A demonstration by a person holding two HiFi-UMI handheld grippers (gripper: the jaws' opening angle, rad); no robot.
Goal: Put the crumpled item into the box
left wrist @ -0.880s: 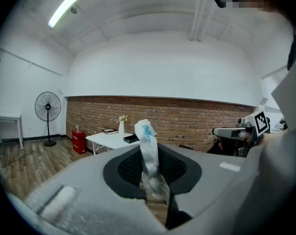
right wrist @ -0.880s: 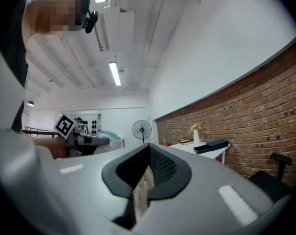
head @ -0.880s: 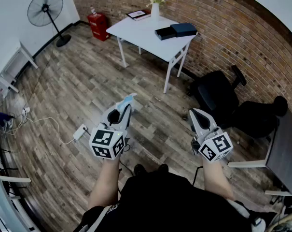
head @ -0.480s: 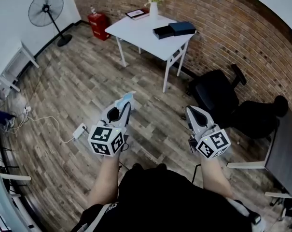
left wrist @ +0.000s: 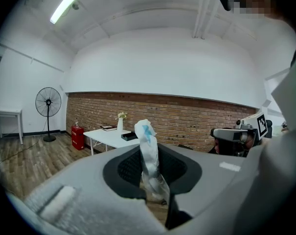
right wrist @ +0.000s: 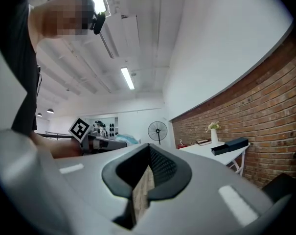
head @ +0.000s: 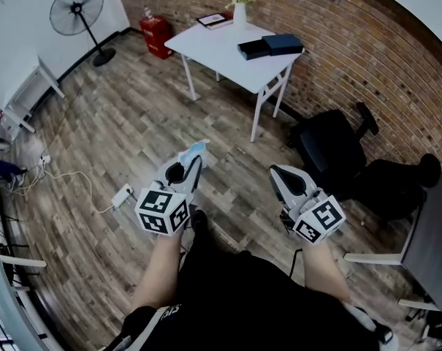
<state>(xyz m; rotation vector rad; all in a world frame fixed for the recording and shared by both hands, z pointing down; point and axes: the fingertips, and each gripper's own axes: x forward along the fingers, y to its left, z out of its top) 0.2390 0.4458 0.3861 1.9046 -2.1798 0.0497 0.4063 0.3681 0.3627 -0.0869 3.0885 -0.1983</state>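
White-and-blue crumpled item (left wrist: 148, 148) was pinched in the left gripper (head: 192, 162); the right gripper (head: 276, 171) was closed, empty. The box (head: 270, 46) on the worktop (head: 217, 50) lay well apart, placing still undone.

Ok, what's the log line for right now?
left gripper: shut on crumpled item | right gripper: shut, empty | box: on white table, not reached

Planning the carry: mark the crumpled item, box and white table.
crumpled item (left wrist: 148, 153), left gripper view, its white middle.
box (head: 253, 49), head view, black part's top.
white table (head: 210, 46), head view, bare top.
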